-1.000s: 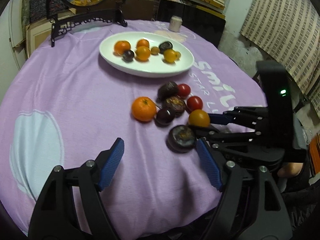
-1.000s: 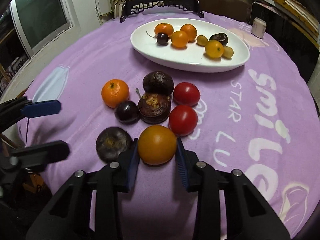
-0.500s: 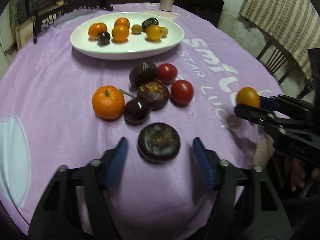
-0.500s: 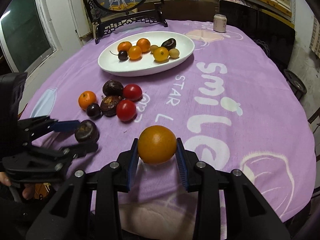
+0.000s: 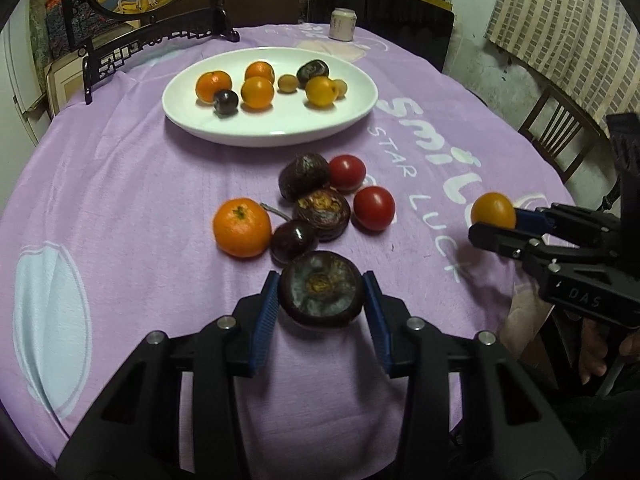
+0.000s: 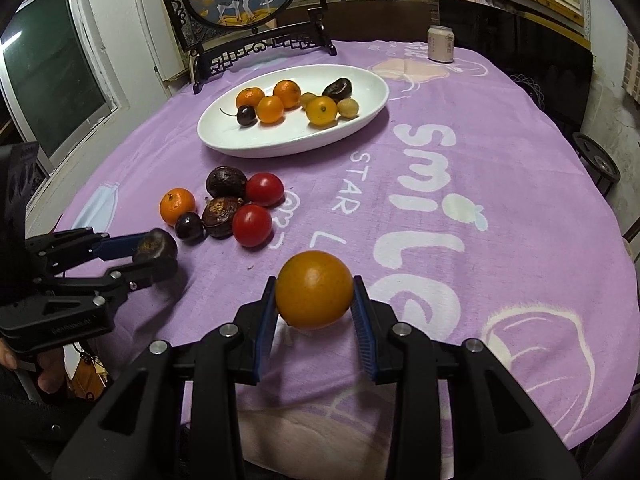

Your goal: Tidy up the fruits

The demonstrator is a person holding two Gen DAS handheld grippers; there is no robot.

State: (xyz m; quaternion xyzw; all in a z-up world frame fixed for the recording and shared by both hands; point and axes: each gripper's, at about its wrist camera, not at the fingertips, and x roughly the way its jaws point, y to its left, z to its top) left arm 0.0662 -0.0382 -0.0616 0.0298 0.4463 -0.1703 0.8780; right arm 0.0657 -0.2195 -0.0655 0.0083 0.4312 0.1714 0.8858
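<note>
My left gripper [image 5: 320, 280] has its jaws closing on a dark, wrinkled passion fruit [image 5: 320, 300] at the near end of the loose pile, and both blue pads touch its sides. The right wrist view has that same fruit [image 6: 155, 245] between the left gripper's fingers. My right gripper [image 6: 315, 284] is shut on a round orange-yellow fruit [image 6: 314, 300] and holds it above the purple cloth, right of the pile. A mandarin [image 5: 241, 227], two red tomatoes [image 5: 374, 208], two more dark fruits [image 5: 321, 212] and a dark cherry [image 5: 294, 241] lie loose. The white oval plate [image 5: 272, 128] behind them holds several small fruits.
A pale can [image 6: 440, 45] stands at the table's far edge beside a black carved screen stand [image 6: 256, 46]. A wooden chair [image 5: 560, 136] is off the right side. A person's hand [image 5: 592, 344] grips the right tool. The purple cloth [image 6: 460, 208] covers the round table.
My left gripper moved forward around the dark passion fruit and its jaws narrowed onto it. My right gripper carried the orange-yellow fruit out of the pile to the right, then held still.
</note>
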